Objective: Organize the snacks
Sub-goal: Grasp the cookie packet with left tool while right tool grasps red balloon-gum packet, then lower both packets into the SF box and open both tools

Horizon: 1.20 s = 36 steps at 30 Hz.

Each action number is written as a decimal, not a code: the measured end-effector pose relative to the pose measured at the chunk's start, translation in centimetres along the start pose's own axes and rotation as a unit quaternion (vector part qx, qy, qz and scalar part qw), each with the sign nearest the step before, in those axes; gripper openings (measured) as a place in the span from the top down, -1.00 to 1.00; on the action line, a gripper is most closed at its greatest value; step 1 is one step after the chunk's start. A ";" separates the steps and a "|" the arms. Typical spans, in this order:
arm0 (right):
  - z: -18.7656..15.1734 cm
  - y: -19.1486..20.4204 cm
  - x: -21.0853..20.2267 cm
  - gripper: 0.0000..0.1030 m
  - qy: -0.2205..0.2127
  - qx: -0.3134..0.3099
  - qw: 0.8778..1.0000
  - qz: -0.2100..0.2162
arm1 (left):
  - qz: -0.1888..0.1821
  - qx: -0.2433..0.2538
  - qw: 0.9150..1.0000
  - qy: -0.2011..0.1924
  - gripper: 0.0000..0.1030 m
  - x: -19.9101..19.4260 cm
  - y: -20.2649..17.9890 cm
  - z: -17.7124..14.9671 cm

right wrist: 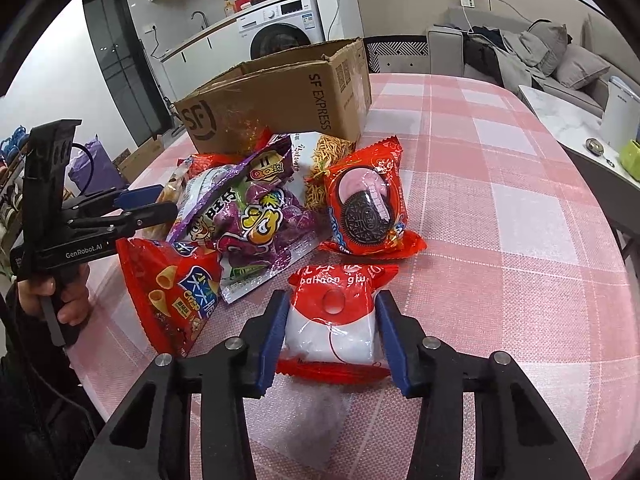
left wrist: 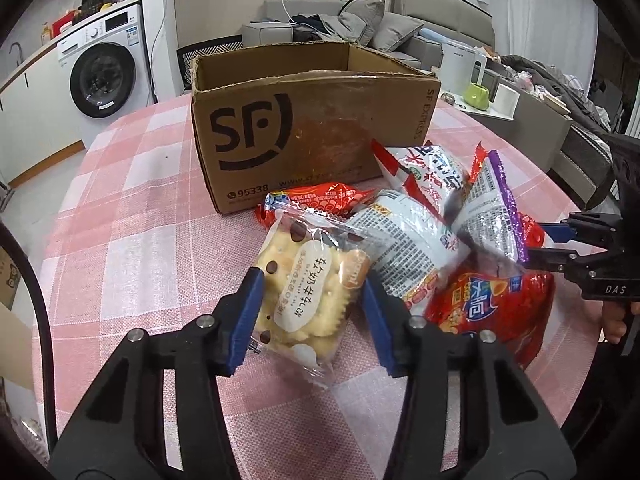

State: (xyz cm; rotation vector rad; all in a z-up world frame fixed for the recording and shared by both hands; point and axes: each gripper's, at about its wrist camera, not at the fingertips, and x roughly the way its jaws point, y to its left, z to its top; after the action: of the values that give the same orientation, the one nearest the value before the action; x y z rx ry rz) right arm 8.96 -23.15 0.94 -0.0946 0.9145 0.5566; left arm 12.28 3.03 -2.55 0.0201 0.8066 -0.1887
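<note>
1. While I point both grippers down at the pink checked tablecloth [left wrist: 132, 216], my left gripper [left wrist: 310, 312] has its blue pads pressed on the two sides of a clear cracker packet [left wrist: 304, 300] at lower centre of the left view, pinching it.
2. My right gripper [right wrist: 330, 330], at lower centre of the right view, pinches a red-and-white packet [right wrist: 332, 320] between its pads in the same way.
3. In the right view my left hand [right wrist: 52, 292] grips its handle at the left edge; the tool's tip reaches into the snack pile.
4. Left to right in that pile: a red crisp bag [right wrist: 172, 296], a purple candy bag [right wrist: 248, 216] leaning on it, and a red cookie packet [right wrist: 368, 204] just beyond my right packet.
5. The open cardboard box [left wrist: 304, 120] stands behind the pile at upper centre, touching the rearmost bags.
</note>
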 end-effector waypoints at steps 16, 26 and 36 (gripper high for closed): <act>0.1 0.0 0.1 0.11 0.002 0.000 1.000 0.005 | -0.046 -0.014 0.998 0.034 -0.22 2.4 2.2 1.3; 0.1 0.2 -0.2 0.14 -0.006 -0.002 1.000 0.009 | -0.017 -0.013 1.000 0.011 -0.21 0.8 1.4 1.0; 0.2 0.2 -1.7 0.16 -0.028 -0.003 0.999 0.014 | -0.016 -0.028 0.999 -0.015 -0.21 -2.3 0.9 0.2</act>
State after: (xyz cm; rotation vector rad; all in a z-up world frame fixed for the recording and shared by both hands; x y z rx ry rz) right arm 8.20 -23.59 2.46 -0.0710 0.8602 0.5860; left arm 11.08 4.26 -0.81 -0.0479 0.7826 -0.1963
